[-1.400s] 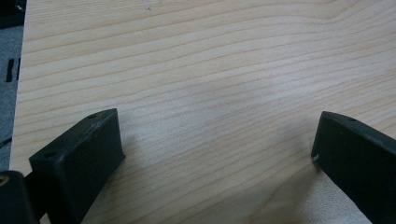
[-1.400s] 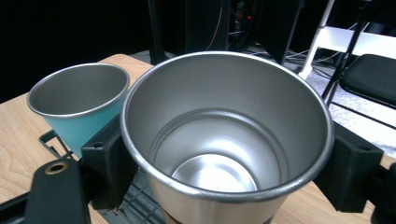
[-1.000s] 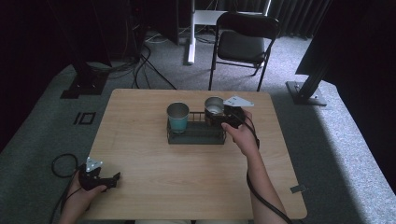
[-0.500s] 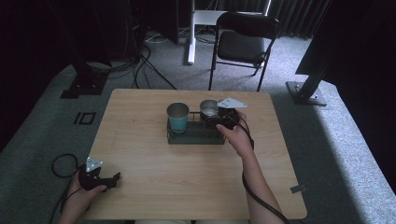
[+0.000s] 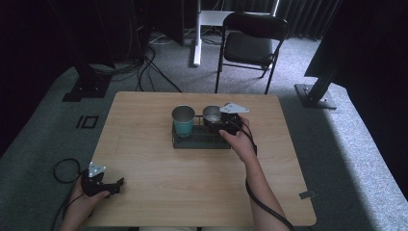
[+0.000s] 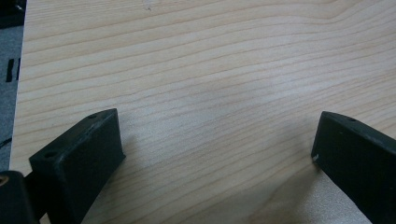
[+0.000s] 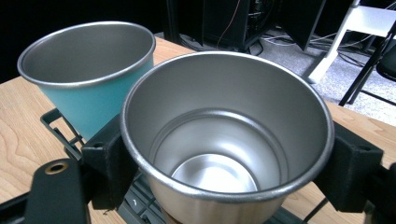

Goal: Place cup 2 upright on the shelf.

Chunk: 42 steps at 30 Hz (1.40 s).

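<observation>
Lab or studio, black curtains (image 5: 38, 43); floor cables (image 5: 154, 57), folding chair (image 5: 250, 45)

Two metal cups (image 5: 183, 120) (image 5: 211, 114) (one teal), one wire rack (image 5: 199, 140), one table (image 5: 192, 192), one folding chair (image 5: 250, 45)

a black folding chair (image 5: 253, 45) stands beyond the wooden table (image 5: 144, 144), with cables (image 5: 154, 62) on the grey carpet.
</observation>
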Each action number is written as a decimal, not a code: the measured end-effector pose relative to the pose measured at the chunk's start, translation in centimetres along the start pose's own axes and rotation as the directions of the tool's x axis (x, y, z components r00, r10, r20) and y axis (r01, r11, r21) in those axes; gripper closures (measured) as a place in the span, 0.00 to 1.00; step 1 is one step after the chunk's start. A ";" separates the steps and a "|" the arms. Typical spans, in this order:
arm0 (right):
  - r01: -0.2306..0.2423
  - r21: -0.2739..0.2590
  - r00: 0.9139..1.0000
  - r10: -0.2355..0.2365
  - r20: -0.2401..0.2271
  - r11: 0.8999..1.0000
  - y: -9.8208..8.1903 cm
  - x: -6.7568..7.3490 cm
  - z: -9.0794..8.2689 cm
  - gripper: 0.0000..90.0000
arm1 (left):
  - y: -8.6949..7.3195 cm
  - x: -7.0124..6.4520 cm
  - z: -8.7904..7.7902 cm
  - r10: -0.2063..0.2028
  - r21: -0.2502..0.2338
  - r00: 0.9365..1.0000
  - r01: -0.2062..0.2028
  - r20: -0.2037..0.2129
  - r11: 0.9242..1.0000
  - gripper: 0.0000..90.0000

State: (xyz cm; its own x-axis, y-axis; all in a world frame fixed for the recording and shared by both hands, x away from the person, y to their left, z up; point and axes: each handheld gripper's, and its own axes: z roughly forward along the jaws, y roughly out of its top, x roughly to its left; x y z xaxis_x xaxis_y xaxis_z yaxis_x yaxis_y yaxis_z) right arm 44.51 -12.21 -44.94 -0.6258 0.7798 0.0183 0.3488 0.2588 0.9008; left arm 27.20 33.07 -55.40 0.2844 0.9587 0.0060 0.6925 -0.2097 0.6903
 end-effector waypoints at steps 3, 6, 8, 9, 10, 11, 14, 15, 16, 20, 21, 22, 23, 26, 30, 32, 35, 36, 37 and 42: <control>0.002 0.010 1.000 -0.002 -0.006 1.000 -0.2 0.1 0.3 0.20 | 0.0 0.0 0.0 0.000 0.000 1.000 0.000 0.000 1.000 0.03; 0.002 0.012 1.000 -0.002 -0.003 1.000 -0.3 0.2 0.5 0.20 | 0.0 0.0 0.0 0.000 0.000 1.000 0.000 0.000 1.000 0.03; 0.001 0.015 1.000 -0.001 -0.005 1.000 -0.4 0.3 0.6 0.20 | 0.0 0.0 0.0 0.000 0.000 1.000 0.000 0.000 1.000 0.03; 0.000 0.017 1.000 0.001 -0.005 1.000 -0.4 0.3 0.6 0.20 | 0.0 0.0 0.0 0.000 0.000 1.000 0.000 0.000 1.000 0.03; -0.001 0.018 1.000 0.001 -0.007 1.000 -0.5 0.3 0.7 0.20 | 0.0 0.0 0.0 0.000 0.000 1.000 0.000 0.000 1.000 0.03; -0.001 0.018 1.000 0.001 -0.007 1.000 -0.5 0.3 0.7 0.20 | 0.0 0.0 0.0 0.000 0.000 1.000 0.000 0.000 1.000 0.03; 0.006 0.030 1.000 -0.005 -0.005 1.000 -0.7 0.4 0.9 0.20 | 0.0 0.0 0.0 0.000 0.000 1.000 0.000 0.000 1.000 0.03; 0.001 0.032 1.000 -0.001 -0.008 0.999 -0.8 0.5 1.0 0.20 | 0.0 0.0 0.0 0.000 0.000 1.000 0.000 0.000 1.000 0.03; 0.000 0.034 1.000 0.000 -0.010 0.999 -0.8 0.5 1.0 0.20 | 0.0 0.0 0.0 0.000 0.000 1.000 0.000 0.000 1.000 0.03; 0.006 0.043 1.000 -0.005 -0.011 0.999 -0.9 0.6 1.2 0.20 | 0.0 0.0 0.0 0.000 0.000 1.000 0.000 0.000 1.000 0.03; 0.009 0.044 1.000 -0.008 -0.011 0.999 -1.0 0.6 1.3 0.20 | 0.0 0.0 0.0 0.000 0.000 1.000 0.000 0.000 1.000 0.03; 0.011 0.046 1.000 -0.011 -0.011 0.999 -1.0 0.6 1.3 0.20 | 0.0 0.0 0.0 0.000 0.000 1.000 0.000 0.000 1.000 0.03; 0.010 0.049 1.000 -0.010 -0.011 0.999 -1.0 0.6 1.3 0.20 | 0.0 0.0 0.0 0.000 0.000 1.000 0.000 0.000 1.000 0.03; 0.020 0.055 1.000 -0.020 -0.006 0.998 -1.1 0.6 1.4 0.20 | 0.0 0.0 0.0 0.000 0.000 1.000 0.000 0.000 1.000 0.03; 0.028 0.069 1.000 -0.028 -0.002 0.997 -1.2 0.6 1.6 0.20 | 0.0 0.0 0.0 0.000 0.000 1.000 0.000 0.000 1.000 0.03; 0.030 0.074 1.000 -0.030 -0.002 0.997 -1.2 0.6 1.6 0.20 | 0.0 0.0 0.0 0.000 0.000 1.000 0.000 0.000 1.000 0.03; 0.034 0.080 0.999 -0.034 -0.002 0.996 -1.3 0.6 1.7 0.20 | 0.0 0.0 0.0 0.000 0.000 1.000 0.000 0.000 1.000 0.03; 0.035 0.082 0.999 -0.035 -0.002 0.996 -1.3 0.6 1.8 0.20 | 0.0 0.0 0.0 0.000 0.000 1.000 0.000 0.000 1.000 0.03; 0.034 0.084 0.999 -0.034 -0.003 0.996 -1.3 0.7 1.8 0.20 | 0.0 0.0 0.0 0.000 0.000 1.000 0.000 0.000 1.000 0.03; 0.037 0.103 0.999 -0.036 -0.004 0.994 -1.8 0.7 2.1 0.20 | 0.0 0.0 0.0 0.000 0.000 1.000 0.000 0.000 1.000 0.03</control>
State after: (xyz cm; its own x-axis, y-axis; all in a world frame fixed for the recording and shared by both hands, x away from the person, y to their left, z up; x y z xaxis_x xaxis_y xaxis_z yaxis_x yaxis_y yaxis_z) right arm 44.88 -10.92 -47.41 -0.6410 0.7674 -0.0126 0.3959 0.3447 0.8512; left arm 27.20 33.07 -55.39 0.2845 0.9587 0.0062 0.6926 -0.2100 0.6900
